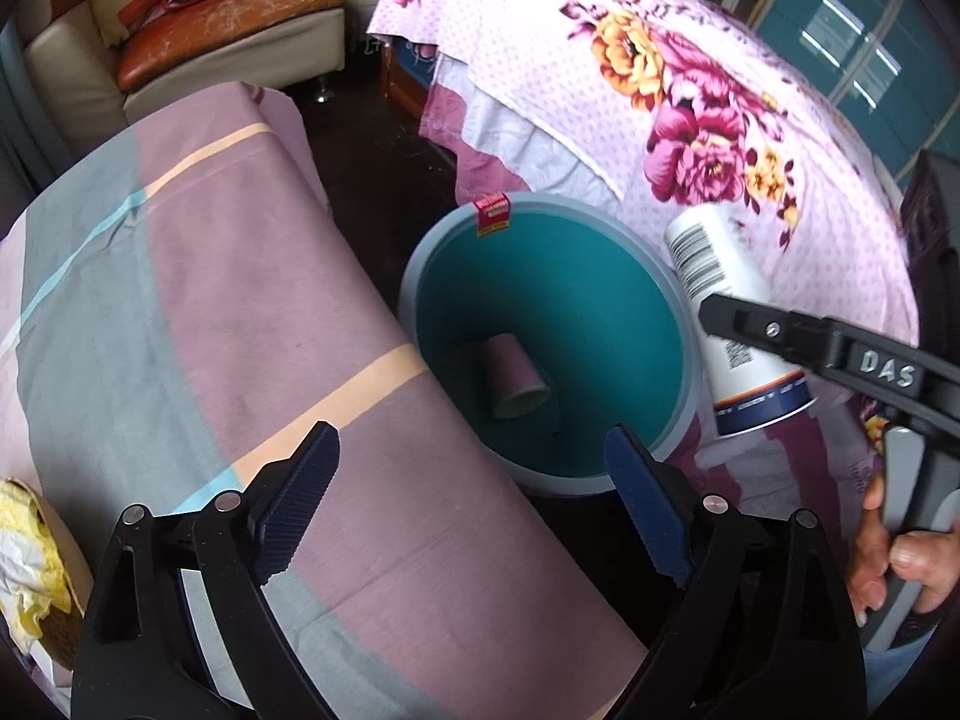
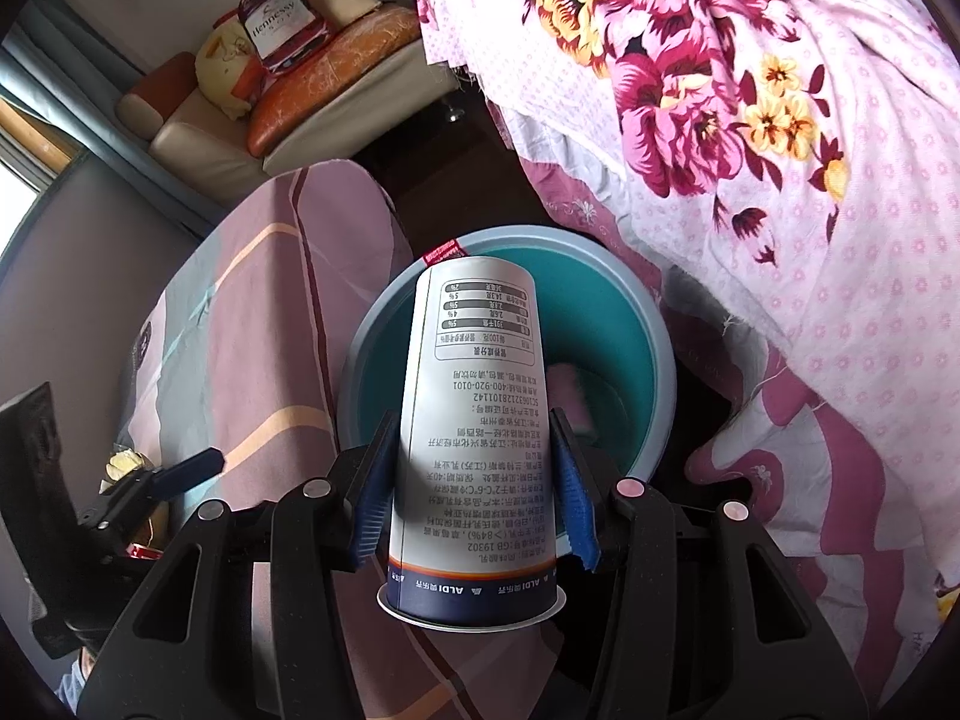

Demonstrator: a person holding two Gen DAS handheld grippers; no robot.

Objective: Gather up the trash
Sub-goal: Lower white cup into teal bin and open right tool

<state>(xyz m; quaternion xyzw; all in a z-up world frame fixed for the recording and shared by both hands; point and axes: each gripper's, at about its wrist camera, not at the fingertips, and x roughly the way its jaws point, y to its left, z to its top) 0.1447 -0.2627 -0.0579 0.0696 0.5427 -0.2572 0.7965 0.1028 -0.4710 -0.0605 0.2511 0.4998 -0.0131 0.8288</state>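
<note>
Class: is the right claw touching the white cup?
Touching. The right wrist view shows the right claw with both blue pads pressed against the white cup.

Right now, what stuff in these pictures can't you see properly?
- Pink cup in the teal bin: in the right wrist view the white yogurt cup covers most of it.
- Yogurt cup's open mouth: faces away in both views, so its contents stay hidden.
- Yellow-white wrapper: cut off by the left wrist view's edge.
- Red label on the bin rim: print too small to read.
</note>
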